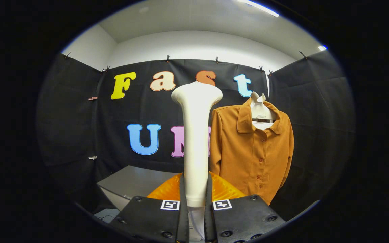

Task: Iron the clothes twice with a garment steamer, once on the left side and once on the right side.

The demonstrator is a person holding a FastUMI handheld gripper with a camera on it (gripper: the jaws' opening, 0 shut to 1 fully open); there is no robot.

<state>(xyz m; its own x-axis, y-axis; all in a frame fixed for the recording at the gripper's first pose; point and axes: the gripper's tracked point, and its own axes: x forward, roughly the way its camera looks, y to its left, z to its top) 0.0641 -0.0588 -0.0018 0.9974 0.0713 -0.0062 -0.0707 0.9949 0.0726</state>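
Hand-held gripper (196, 211) clamps both fingers on the white garment steamer (196, 141) handle, held upright, head up; orange base (226, 190) just behind fingers, orange shirt (253, 152) hangs beyond right, grey counter (130, 182) left.

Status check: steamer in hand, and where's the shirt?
Gripper shut on steamer handle, upright between fingers. Orange shirt hangs beyond, right of steamer, not touched. Nothing between them.
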